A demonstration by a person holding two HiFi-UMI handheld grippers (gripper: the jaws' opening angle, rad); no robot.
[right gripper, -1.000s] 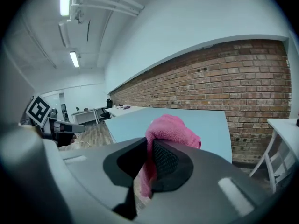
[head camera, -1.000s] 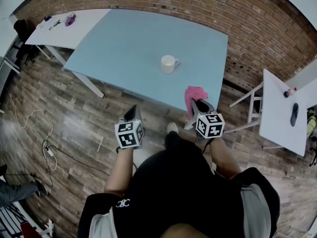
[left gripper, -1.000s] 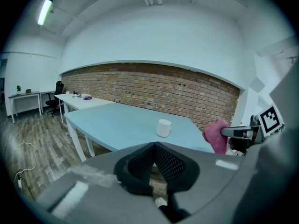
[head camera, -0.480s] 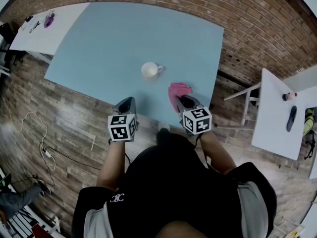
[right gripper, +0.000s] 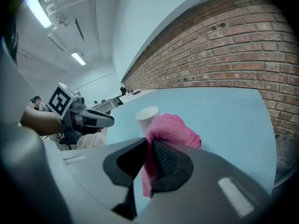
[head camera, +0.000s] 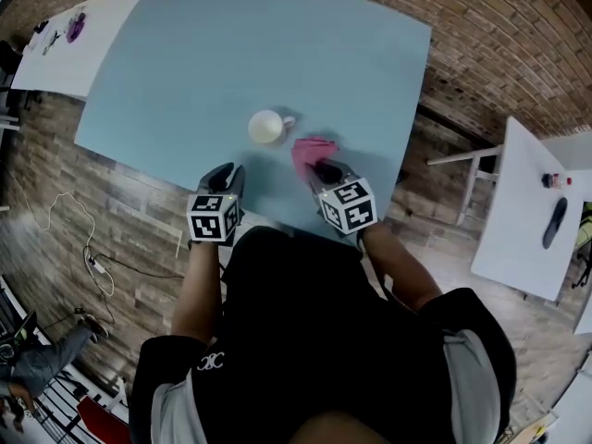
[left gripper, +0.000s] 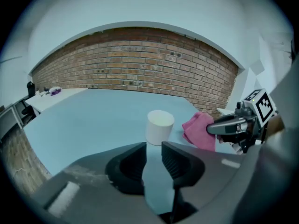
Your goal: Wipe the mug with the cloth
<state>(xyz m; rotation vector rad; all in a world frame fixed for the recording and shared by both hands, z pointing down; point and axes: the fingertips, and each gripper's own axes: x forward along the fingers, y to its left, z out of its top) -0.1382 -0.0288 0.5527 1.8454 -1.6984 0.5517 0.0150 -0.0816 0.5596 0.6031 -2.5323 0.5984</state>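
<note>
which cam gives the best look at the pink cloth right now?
Right gripper view: the pink cloth sits mid-frame, pinched in the jaws of the right gripper. Head view shows it small, beside the mug, partly behind that gripper. Left gripper view shows it right of the mug, partly covered by the same gripper.

blue table (head camera: 231, 54) | brick wall (head camera: 481, 35) beyond | white table (head camera: 518, 220) right | cable (head camera: 90, 263) on wood floor (head camera: 139, 202)

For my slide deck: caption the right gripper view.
Right tool clamps pink cloth; white mug stands behind it on the blue table.
</note>
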